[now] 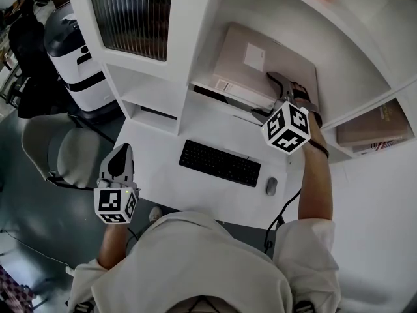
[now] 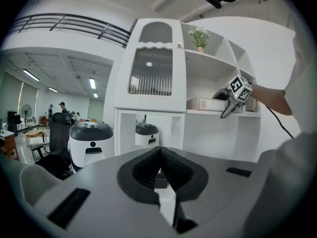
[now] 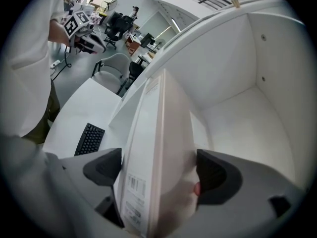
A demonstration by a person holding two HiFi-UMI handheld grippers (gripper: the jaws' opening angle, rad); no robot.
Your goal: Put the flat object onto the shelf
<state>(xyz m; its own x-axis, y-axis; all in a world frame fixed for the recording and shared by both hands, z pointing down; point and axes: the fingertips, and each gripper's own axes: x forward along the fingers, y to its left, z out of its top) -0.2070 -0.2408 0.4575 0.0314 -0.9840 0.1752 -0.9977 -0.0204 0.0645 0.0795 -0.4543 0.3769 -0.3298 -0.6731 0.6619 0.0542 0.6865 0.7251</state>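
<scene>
Flat box (image 1: pixel 257 67) lies mostly inside the open shelf (image 3: pixel 242 128) above the tabletop (image 1: pixel 163 175). Its near edge is clamped between the jaws of the right claw (image 1: pixel 279 91). The left claw (image 1: pixel 120 165) hangs near the chair (image 1: pixel 65 149), jaws together and holding nothing. Placement looks nearly done: only the release and a clean pull-back appear to remain.

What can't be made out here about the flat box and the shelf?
- Head view: whether the flat box rests on the shelf or hangs just above it; its own body hides the underside.
- Right gripper view: the label print is too blurred to read.
- Head view: one jaw of the right gripper is hidden beneath the box.
</scene>
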